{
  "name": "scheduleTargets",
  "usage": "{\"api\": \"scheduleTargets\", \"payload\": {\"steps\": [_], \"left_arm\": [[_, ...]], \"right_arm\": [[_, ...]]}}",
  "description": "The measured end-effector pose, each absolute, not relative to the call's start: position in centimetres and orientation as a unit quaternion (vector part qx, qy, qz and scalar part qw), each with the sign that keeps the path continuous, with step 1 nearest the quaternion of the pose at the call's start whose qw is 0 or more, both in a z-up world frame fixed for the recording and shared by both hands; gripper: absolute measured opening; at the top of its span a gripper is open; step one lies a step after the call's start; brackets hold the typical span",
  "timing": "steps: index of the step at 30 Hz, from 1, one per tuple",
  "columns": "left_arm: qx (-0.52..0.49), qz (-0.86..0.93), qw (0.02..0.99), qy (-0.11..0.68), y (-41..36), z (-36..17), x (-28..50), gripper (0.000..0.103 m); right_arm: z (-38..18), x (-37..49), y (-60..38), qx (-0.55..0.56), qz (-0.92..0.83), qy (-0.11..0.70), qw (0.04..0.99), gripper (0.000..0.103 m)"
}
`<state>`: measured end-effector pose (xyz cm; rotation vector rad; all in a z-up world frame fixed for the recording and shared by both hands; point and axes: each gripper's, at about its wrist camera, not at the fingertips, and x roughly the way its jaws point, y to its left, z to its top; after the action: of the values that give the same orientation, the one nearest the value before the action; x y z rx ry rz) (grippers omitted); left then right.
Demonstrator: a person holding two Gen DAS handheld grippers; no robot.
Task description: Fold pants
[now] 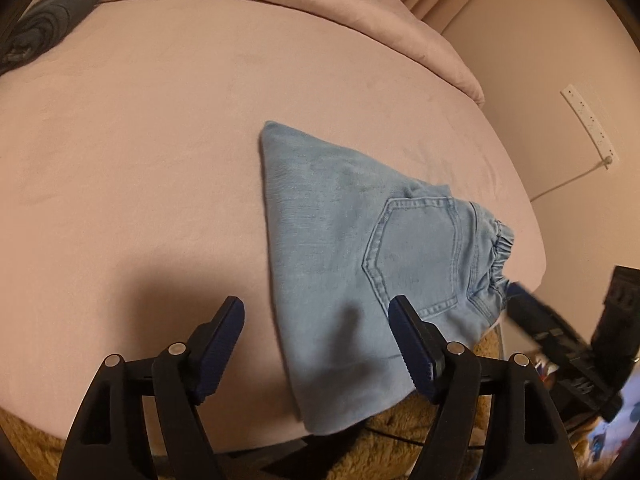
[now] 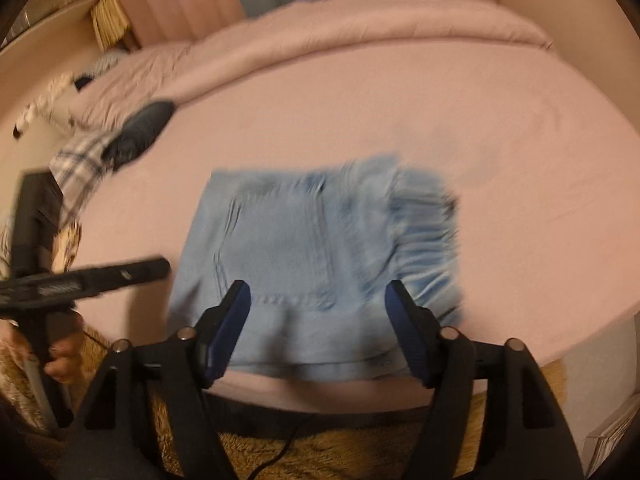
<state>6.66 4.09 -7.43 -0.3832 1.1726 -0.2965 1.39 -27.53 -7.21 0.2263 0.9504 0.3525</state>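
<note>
One pair of folded light-blue jeans [image 1: 360,248] lies on the pink bed [image 1: 140,160]; left gripper [image 1: 316,308] and right gripper [image 2: 318,292] both gape empty, no writing legible

Both the left gripper [image 1: 316,312] and right gripper [image 2: 318,296] are being held tilted downward, jaws spread wide, nothing being gripped.

Light blue denim pants [image 1: 352,240], folded compact, back pocket up (elastic waistband), flat near bed edge
</note>
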Motion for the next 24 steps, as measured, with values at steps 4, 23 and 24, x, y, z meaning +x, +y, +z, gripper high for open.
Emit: {"api": "scheduleTargets", "payload": {"steps": [4,23,24], "left_arm": [[-0.175,-0.134,0.796,0.564,3.9,-8.9,6.9,0.077],[-0.168,-0.145,0.799,0.559,1.8,-10.0,7.4,0.051],[-0.171,-0.142,0.799,0.558,1.9,-9.8,7.4,0.044]], "right_arm": [[-7.2,1.7,-31.1,0.125,0.118,0.448,0.877,0.088],[-13.8,5.8,-30.2,0.216,0.208,0.511,0.805,0.051],[-13.6,5.7,-30.2,0.218,0.207,0.508,0.807,0.047]]}}
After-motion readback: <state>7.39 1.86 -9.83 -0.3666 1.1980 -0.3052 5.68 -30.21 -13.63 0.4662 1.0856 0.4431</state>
